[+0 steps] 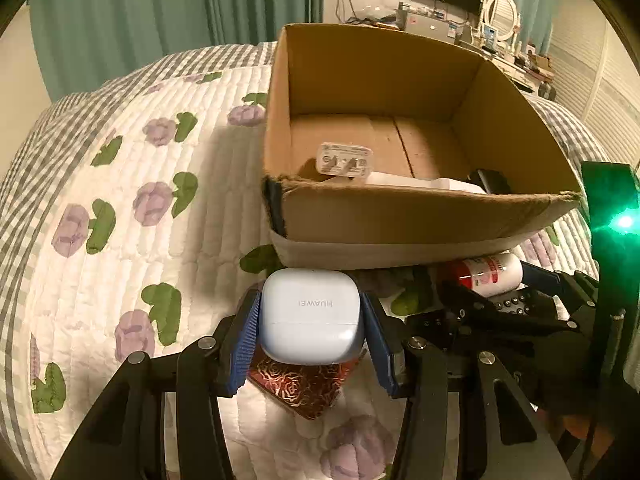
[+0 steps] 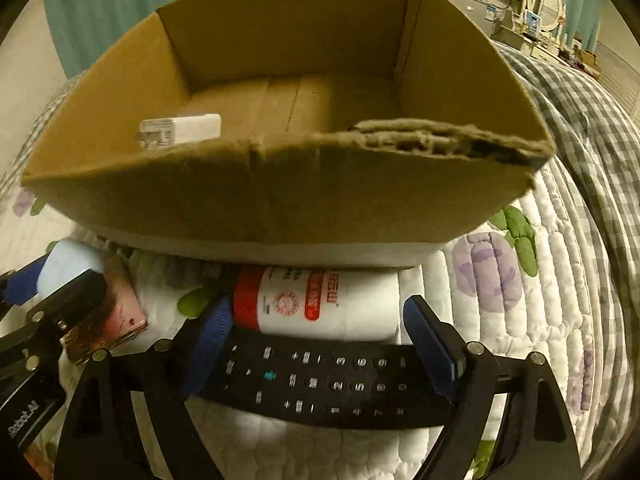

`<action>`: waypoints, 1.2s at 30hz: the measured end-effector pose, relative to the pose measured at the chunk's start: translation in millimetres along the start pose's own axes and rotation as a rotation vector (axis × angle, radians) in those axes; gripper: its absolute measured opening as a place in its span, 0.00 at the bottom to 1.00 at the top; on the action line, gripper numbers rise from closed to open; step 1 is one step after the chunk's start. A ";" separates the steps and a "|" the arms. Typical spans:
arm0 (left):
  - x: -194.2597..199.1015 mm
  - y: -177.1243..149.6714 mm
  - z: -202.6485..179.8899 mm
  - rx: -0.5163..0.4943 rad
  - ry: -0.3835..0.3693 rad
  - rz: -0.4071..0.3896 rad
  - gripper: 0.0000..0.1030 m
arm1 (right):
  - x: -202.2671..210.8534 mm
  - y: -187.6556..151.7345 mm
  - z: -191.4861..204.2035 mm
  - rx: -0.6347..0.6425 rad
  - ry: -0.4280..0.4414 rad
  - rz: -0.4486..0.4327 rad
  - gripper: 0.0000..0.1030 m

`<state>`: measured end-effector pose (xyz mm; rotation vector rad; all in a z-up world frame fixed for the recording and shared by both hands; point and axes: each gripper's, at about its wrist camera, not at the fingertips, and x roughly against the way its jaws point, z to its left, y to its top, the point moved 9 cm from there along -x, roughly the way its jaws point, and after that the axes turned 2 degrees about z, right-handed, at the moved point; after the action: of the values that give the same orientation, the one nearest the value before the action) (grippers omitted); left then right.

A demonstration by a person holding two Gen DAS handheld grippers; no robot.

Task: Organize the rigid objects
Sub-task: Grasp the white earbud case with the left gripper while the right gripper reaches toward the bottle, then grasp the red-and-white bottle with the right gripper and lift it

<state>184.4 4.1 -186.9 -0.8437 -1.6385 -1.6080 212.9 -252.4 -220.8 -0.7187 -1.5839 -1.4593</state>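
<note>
Between my left fingertips sits a pale blue Huawei earbud case (image 1: 311,316), pinched from both sides by the blue pads (image 1: 244,344) of my left gripper (image 1: 310,334). Beneath it lies a dark red packet with a gold rose pattern (image 1: 308,390) on the quilted bedspread with purple flowers (image 1: 120,200). Just ahead stands an open cardboard box (image 1: 400,216); inside it I see a white charger plug (image 1: 345,160), something white along the near wall, and a dark item in the right corner that I cannot make out. Off to the right, my right gripper (image 1: 500,312) reaches over a white bottle with a red cap (image 1: 490,274).

Seen from my right wrist, a black remote control (image 2: 320,384) lies crosswise between my spread jaws, and the right gripper (image 2: 320,336) pads stand at either end of the bottle (image 2: 320,300) without clearly pressing on it. The bottle lies on its side, touching the remote's far edge, just in front of the box (image 2: 280,200). The charger (image 2: 180,130) rests at the box's left side. At far left, my left gripper (image 2: 40,280) holds the earbud case (image 2: 68,266) above the rose packet (image 2: 108,320).
</note>
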 end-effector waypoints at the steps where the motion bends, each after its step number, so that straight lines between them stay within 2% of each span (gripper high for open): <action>1: -0.6 -0.2 1.2 0.004 -0.002 0.002 0.49 | -1.9 1.3 -0.5 -0.004 -0.004 0.002 0.84; 4: -0.1 -0.5 0.9 0.007 -0.005 0.003 0.49 | -4.7 6.9 -1.4 -0.011 -0.021 -0.009 0.84; 6: 0.2 -0.5 0.8 0.001 -0.002 0.000 0.49 | -4.2 8.3 0.6 -0.003 -0.014 -0.010 0.75; 14: 10.5 0.3 0.6 -0.015 0.007 -0.012 0.49 | 24.0 -0.5 -1.5 -0.008 0.002 -0.059 0.75; 21: 36.7 10.7 -4.7 -0.035 0.002 -0.054 0.49 | 71.1 -3.2 9.6 0.068 -0.014 -0.118 0.75; 29: 78.5 17.8 -6.4 -0.029 -0.037 -0.093 0.49 | 134.1 0.8 14.7 0.078 -0.009 -0.202 0.75; 36: 126.3 54.5 -12.9 -0.062 -0.058 -0.193 0.49 | 187.0 28.7 15.1 0.072 0.018 -0.303 0.75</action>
<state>159.6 -9.1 -51.6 -0.7899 -1.7630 -1.7894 144.8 -257.2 -43.7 -0.4354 -1.7797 -1.6075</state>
